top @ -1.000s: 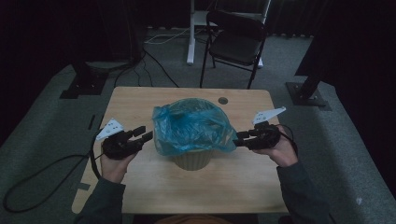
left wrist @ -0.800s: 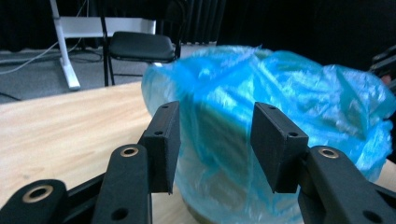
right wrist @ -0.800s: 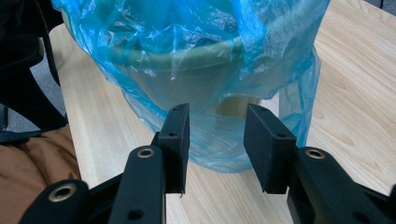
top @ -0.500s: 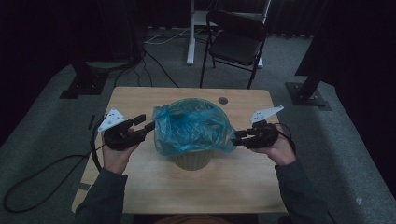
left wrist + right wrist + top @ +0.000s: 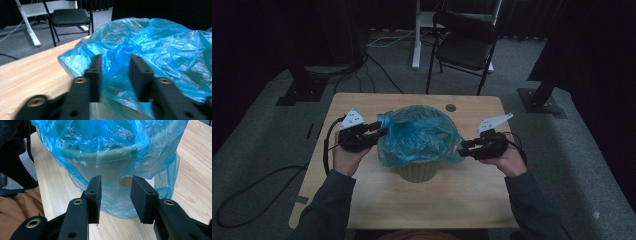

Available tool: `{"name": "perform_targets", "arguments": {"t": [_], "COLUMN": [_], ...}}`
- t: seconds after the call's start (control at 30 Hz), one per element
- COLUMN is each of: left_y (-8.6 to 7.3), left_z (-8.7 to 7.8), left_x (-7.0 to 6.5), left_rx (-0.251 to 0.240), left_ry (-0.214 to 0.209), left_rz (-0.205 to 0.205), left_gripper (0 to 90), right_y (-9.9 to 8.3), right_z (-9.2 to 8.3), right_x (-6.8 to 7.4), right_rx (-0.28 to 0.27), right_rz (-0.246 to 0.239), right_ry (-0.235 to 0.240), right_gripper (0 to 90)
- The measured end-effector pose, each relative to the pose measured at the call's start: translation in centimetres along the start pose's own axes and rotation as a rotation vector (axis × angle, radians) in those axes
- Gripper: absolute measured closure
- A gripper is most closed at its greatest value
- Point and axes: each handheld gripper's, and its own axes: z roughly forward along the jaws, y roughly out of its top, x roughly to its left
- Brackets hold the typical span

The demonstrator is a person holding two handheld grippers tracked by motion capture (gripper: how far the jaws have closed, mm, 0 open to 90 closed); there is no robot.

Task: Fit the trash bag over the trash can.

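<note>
Since the earlier high-view frames my left gripper [image 5: 379, 128] has shifted up and inward toward the bag's left edge, and its jaws have just been closing after a brief widening. My right gripper [image 5: 463, 147] has not moved.

The blue plastic bag [image 5: 418, 134] sits in the centre of the high view, draped over the rim of a tan bin [image 5: 417, 171] that stands on the wooden table [image 5: 377, 195].

High view: both grippers flank the bag, left one at centre left, right one at centre right, tips at the film's edges. I cannot read the jaw gaps here.

Left gripper view: the jaws stand parted in the lower middle of the frame, with a fold of the bag [image 5: 150, 50] in the gap. I cannot tell whether the pads press on it. This view is motion-blurred. It also shows a black chair [image 5: 70, 17] at the upper left.

Right gripper view: the jaws stand apart at the lower centre, with the hanging skirt of the bag [image 5: 117, 200] between or just beyond them; pad contact is not clear. This view alone shows the bin wall [image 5: 107, 160] through the film, at the upper centre.
</note>
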Motion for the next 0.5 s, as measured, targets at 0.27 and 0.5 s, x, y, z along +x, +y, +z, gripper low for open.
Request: {"name": "perform_targets", "arguments": {"t": [0.27,0.5], "left_y": [-0.9,-2.6], "left_z": [-0.6,-0.8], "left_x": [0.5,1.3], "left_rx": [0.004,0.022], "left_ry": [0.008,0.022], "left_rz": [-0.026,-0.07], "left_gripper": [89.9,90.0], "right_y": [0.3,0.4], "right_z": [0.1,0.2], "right_x": [0.2,0.4], "right_rx": [-0.004,-0.004], "right_rz": [-0.007,-0.014], "right_ry": [0.009,0.015], "right_gripper": [60.4,60.3]}}
